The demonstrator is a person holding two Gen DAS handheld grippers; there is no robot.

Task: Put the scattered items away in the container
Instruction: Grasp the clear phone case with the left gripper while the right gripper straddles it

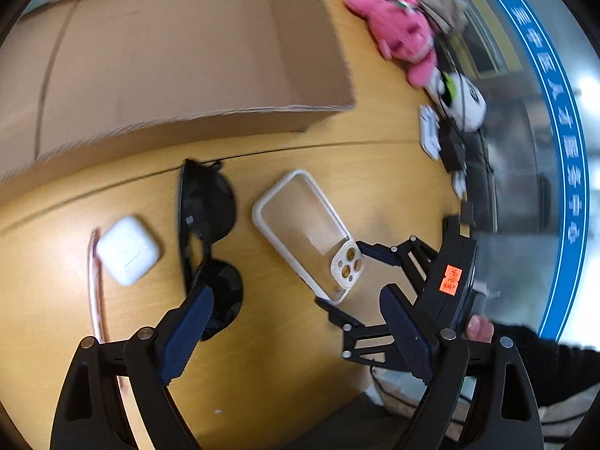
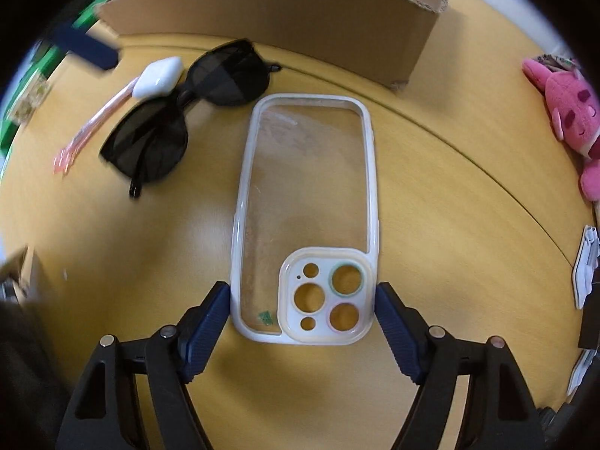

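Note:
A clear phone case [image 2: 303, 187] with a white rim lies flat on the yellow table [image 2: 450, 225]. My right gripper [image 2: 302, 288] straddles its camera end, and its pads touch both long sides; the same grip shows in the left wrist view at the right gripper [image 1: 339, 273]. My left gripper [image 1: 296, 288] hangs open with nothing between its fingers, its left finger [image 1: 187, 330] above the black sunglasses [image 1: 210, 225]. A white earbud case [image 1: 127, 249] and a pink strip [image 1: 95, 285] lie left of the sunglasses. The cardboard box [image 2: 281, 11] stands behind them.
A pink plush [image 2: 570, 112] lies at the right edge of the table, with a black-and-white plush [image 1: 465, 101] and a white plug strip [image 1: 429, 131] beside it. A person's thumb [image 1: 478, 328] rests on the right gripper's body. The table edge curves along the right.

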